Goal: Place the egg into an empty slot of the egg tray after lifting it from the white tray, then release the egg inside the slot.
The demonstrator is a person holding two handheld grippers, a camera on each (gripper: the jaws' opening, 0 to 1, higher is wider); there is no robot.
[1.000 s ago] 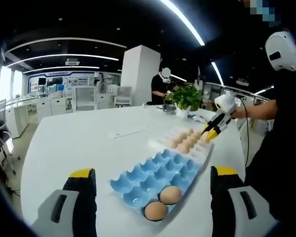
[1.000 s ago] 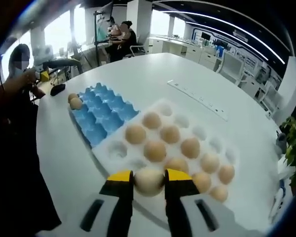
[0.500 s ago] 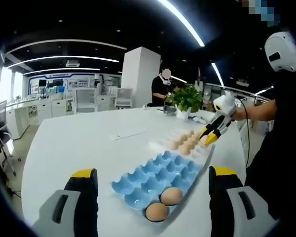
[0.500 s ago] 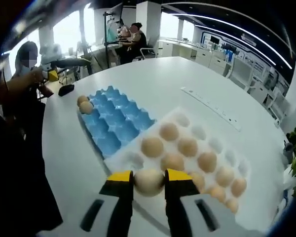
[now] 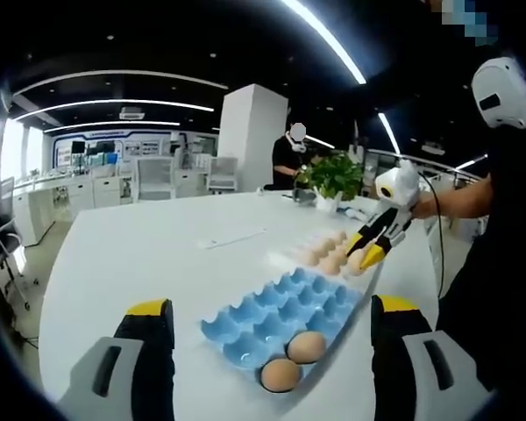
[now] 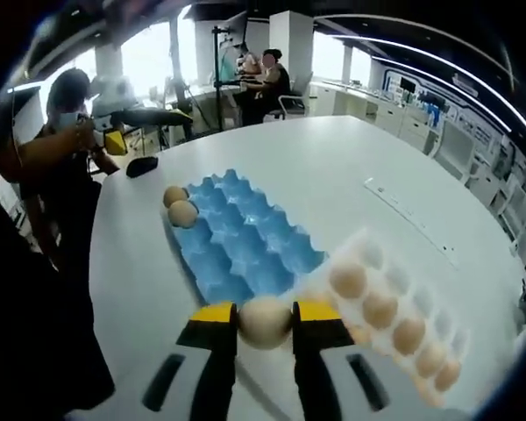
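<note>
In the right gripper view my right gripper (image 6: 265,321) is shut on a pale egg (image 6: 265,322), held above the gap between the blue egg tray (image 6: 241,242) and the white tray (image 6: 394,307). The blue tray holds two brown eggs (image 6: 179,207) at its far corner. The white tray carries several brown eggs. In the left gripper view my left gripper (image 5: 267,314) stands open, low over the blue egg tray (image 5: 285,317) with its two eggs (image 5: 294,360). Farther off, the right gripper (image 5: 366,253) hangs with the egg over the white tray (image 5: 333,254).
Everything rests on a big white round table (image 5: 140,254). A white power strip (image 6: 410,221) lies beyond the trays. A potted plant (image 5: 331,175) stands at the table's far edge. A dark object (image 6: 142,165) lies near the table edge. People stand behind.
The right gripper has carried the egg off the white tray toward the blue tray. The left gripper has barely moved.
</note>
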